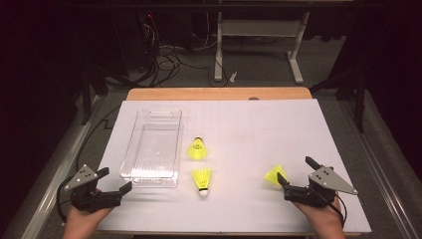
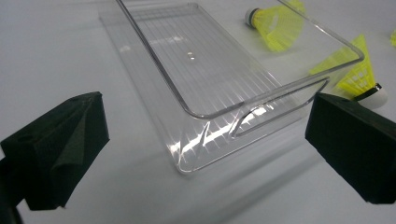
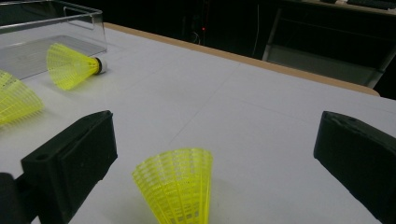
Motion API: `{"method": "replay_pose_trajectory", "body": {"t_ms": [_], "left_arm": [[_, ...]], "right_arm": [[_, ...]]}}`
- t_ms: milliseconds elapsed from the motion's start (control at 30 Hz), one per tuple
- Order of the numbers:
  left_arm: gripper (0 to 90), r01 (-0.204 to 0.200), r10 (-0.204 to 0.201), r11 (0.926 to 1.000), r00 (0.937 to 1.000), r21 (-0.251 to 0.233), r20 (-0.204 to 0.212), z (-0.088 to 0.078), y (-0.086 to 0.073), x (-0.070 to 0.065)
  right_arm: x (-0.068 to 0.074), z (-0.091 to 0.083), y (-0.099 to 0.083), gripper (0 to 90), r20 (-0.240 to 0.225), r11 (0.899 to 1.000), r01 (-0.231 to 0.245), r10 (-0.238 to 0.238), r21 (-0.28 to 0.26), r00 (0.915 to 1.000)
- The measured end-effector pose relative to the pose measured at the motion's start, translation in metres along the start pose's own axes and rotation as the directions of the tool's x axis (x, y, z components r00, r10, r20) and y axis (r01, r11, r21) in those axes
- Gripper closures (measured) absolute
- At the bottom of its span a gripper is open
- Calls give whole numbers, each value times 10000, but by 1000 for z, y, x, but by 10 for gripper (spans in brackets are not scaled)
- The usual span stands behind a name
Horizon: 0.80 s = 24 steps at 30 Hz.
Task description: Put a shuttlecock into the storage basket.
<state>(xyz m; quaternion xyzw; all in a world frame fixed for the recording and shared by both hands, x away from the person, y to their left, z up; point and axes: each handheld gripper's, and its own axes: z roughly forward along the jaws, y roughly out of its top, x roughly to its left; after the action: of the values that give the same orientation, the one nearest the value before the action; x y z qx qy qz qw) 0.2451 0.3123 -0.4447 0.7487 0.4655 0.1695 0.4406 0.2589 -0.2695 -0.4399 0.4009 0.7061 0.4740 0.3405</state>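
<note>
Resting on desk (image 1: 249, 124) | right hand-held gripper (image 1: 295, 175) jaws spread wide, yellow shuttlecock (image 1: 274, 175) just ahead between them | left hand-held gripper (image 1: 116, 179) jaws apart, empty, clear plastic tray (image 1: 171, 144) near end directly ahead.

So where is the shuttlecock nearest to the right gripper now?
In the high view the shuttlecock lies on the white table at the right, just left of the open right gripper, far from the clear tray.
</note>
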Motion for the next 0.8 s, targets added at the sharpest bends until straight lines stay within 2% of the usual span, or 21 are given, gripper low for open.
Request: {"method": "replay_pose_trajectory", "body": {"t_ms": [200, 433, 600, 700, 800], "left_arm": [[6, -160, 166, 9959, 9998, 890, -51, 7, -5, -1], [6, -21, 30, 9930, 10000, 1184, -73, 10, -6, -1], [6, 122, -96, 9850, 9998, 1722, -159, 16, -6, -2], [6, 222, -194, 9842, 9997, 1756, -178, 17, -6, -2], [6, 392, -340, 9801, 9990, 1945, -299, 16, -8, -4]], "right_arm": [[-2, 4, 3, 1, -81, 9996, 29, -27, 275, 10000], [-8, 10, 4, 1, -122, 9968, 72, -62, 791, 9999], [-8, 13, 1, 1, -176, 9975, -169, 181, 688, 9997], [-4, 14, -1, 1, -250, 9971, 5, 14, 763, 9997], [-3, 13, -1, 1, -322, 9976, -40, 62, 684, 9995]]}}
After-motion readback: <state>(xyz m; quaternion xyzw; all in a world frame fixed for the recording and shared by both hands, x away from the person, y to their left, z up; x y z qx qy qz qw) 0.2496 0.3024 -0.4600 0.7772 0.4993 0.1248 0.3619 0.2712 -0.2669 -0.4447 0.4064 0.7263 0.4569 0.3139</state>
